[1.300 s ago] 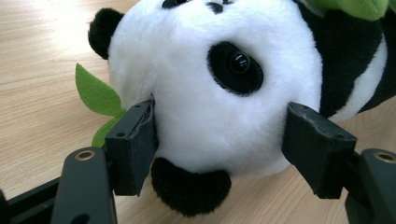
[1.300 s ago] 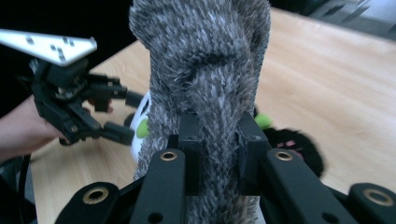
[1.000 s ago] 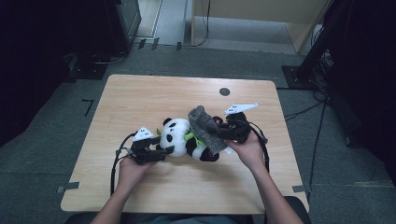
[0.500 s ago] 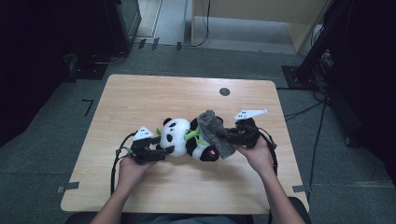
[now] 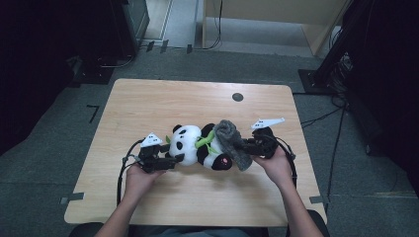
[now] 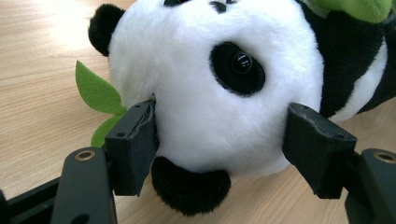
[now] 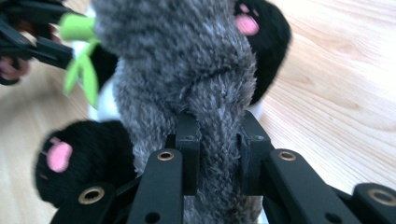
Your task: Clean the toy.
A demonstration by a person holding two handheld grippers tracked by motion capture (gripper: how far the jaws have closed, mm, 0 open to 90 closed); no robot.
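Two grippers are at work on my feed, one on each end of a panda plush [image 5: 197, 145] lying on its side near the middle of the wooden surface [image 5: 148, 98]. My left gripper [image 5: 165, 162] has its jaws clamped on either side of the panda's white head, the pads pressing into the fur in the left gripper view [image 6: 219, 154]. My right gripper [image 5: 247, 148] is pinched tight on a grey fuzzy cloth [image 5: 232, 143], with a fold of it squeezed between the two jaws in the right gripper view [image 7: 217, 154].

Much is hidden from me. The cloth drapes over the panda's lower body, so I cannot see its belly or how far the cloth wraps underneath. In the right gripper view the cloth [image 7: 177, 56] blocks most of the toy; just two black feet with pink pads poke out on either side, and the picture is blurred. In the left gripper view the panda [image 6: 210, 84] is cut off at the top and right edges, and a green leaf [image 6: 95, 93] is partly tucked behind its head.

The panda's long axis runs across the surface from left to right in the high view, head toward my left gripper, feet toward my right.
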